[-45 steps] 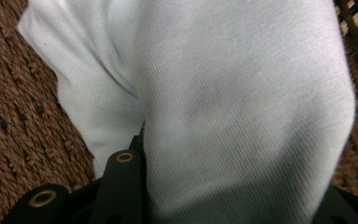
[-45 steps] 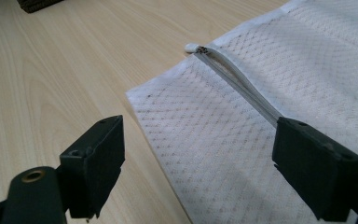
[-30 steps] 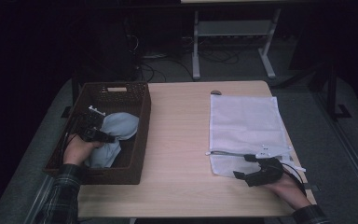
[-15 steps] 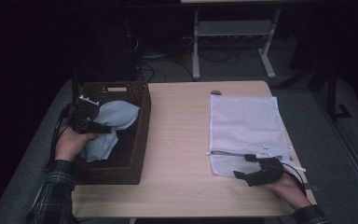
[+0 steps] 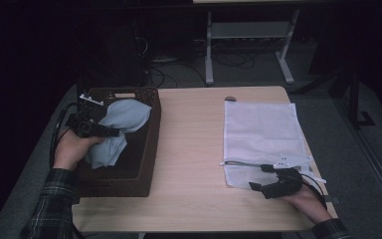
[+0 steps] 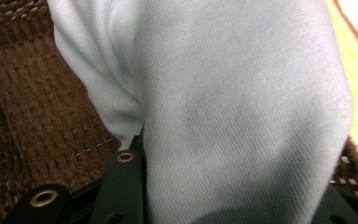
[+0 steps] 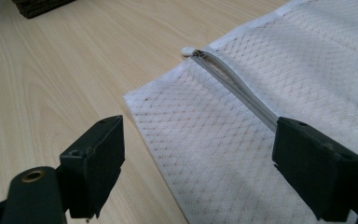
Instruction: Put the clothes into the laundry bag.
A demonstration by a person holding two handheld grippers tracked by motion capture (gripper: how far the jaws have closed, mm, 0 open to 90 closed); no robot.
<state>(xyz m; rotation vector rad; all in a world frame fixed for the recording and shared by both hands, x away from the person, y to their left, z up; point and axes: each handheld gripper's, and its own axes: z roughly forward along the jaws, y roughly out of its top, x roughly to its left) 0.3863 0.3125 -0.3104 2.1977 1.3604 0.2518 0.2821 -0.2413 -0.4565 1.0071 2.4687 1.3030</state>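
The left gripper [image 5: 110,132] is clamped on a soft pale-blue cloth garment [image 5: 117,127], which hangs bunched above the dark brown woven basket [image 5: 146,149] at the table's left edge. The step in hand looks like lifting the garment clear of the basket. The right gripper [image 5: 262,184] rests with jaws spread wide and empty over the near corner of the flat white mesh zip bag [image 5: 263,132]. Next, the garment likely needs carrying across to the bag, whose zipped opening [image 7: 235,84] must be parted first.

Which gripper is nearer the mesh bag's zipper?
Right. The right gripper rests open at the zipper; the left gripper is across the table, holding pale cloth over the wicker basket.
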